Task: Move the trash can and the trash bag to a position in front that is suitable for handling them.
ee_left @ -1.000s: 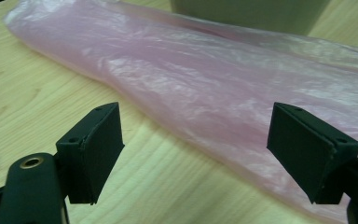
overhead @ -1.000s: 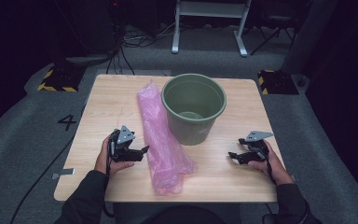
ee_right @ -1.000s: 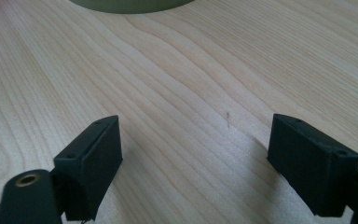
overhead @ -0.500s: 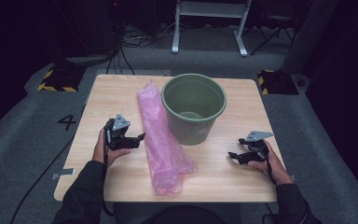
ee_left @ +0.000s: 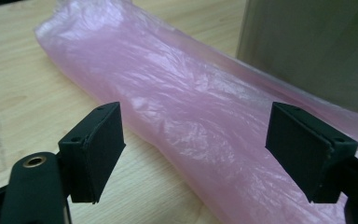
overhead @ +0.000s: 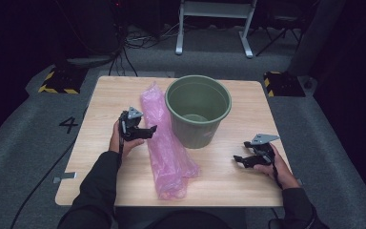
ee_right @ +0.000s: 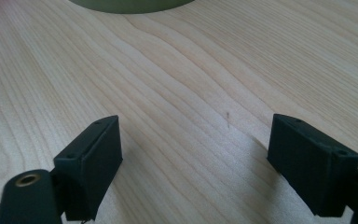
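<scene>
While the pink bag [overhead: 164, 143] lies lengthwise beside the bucket [overhead: 198, 109], left tongs [overhead: 148, 130] gape at its edge, empty; right tongs [overhead: 238, 160] gape over bare table [overhead: 228, 181].

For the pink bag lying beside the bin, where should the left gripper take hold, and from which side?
Probably on the upper middle of the pink bag, coming from its open left side, away from the bin that sits against its right edge. The bag lies flat as a long, loose roll, so the open left gripper could pinch a raised fold of film there.
</scene>
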The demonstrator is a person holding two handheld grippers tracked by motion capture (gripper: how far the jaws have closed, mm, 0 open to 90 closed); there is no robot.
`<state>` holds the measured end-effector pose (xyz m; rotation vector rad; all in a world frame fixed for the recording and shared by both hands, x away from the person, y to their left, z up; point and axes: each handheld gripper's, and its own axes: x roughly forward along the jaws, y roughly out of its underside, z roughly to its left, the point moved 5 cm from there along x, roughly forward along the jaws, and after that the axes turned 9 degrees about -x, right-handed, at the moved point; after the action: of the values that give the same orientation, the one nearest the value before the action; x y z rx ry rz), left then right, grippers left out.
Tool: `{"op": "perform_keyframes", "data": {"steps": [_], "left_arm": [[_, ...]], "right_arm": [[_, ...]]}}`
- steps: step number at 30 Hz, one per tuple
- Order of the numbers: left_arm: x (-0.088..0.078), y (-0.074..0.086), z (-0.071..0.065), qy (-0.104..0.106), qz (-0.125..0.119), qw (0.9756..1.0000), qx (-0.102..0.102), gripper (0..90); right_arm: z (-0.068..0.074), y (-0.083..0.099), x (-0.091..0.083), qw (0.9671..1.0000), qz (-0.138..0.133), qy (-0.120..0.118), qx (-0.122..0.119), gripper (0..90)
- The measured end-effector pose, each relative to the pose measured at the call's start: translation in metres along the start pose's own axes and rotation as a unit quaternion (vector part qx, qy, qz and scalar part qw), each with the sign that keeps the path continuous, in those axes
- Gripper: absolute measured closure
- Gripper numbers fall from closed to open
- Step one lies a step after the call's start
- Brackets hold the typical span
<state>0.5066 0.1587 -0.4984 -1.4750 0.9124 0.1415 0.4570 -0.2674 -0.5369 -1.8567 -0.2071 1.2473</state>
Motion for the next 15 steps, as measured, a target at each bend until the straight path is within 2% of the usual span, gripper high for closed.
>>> {"op": "perform_keyframes", "data": {"steps": [3, 5, 6, 8, 9, 10, 13, 15], "left_arm": [[0.006, 0.003, -0.001, -0.002, 0.004, 1.0000, 0.000, 18.9], [0.011, 0.006, 0.000, -0.009, 0.011, 0.9999, -0.001, 19.1], [0.016, 0.008, 0.002, -0.017, 0.018, 0.9997, -0.009, 18.4], [0.018, 0.010, 0.002, -0.019, 0.024, 0.9995, -0.012, 18.5], [0.020, 0.011, 0.002, -0.013, 0.030, 0.9994, -0.012, 18.7], [0.024, 0.014, 0.001, -0.018, 0.038, 0.9991, -0.008, 17.0], [0.026, 0.015, 0.001, -0.021, 0.042, 0.9988, -0.011, 17.1], [0.029, 0.017, 0.002, -0.033, 0.045, 0.9984, -0.008, 17.7]], "right_arm": [[0.000, 0.000, 0.000, 1.0000, 0.000, 0.000, 0.000, 17.4], [0.000, 0.000, 0.000, 1.0000, 0.000, 0.000, 0.000, 17.3], [0.000, 0.000, 0.000, 1.0000, 0.000, 0.000, 0.000, 17.4], [0.000, 0.000, 0.000, 1.0000, 0.000, 0.000, 0.000, 17.4], [0.000, 0.000, 0.000, 1.0000, 0.000, 0.000, 0.000, 17.4], [0.000, 0.000, 0.000, 1.0000, 0.000, 0.000, 0.000, 17.4], [0.000, 0.000, 0.000, 1.0000, 0.000, 0.000, 0.000, 17.3], [0.000, 0.000, 0.000, 1.0000, 0.000, 0.000, 0.000, 17.4]]}}
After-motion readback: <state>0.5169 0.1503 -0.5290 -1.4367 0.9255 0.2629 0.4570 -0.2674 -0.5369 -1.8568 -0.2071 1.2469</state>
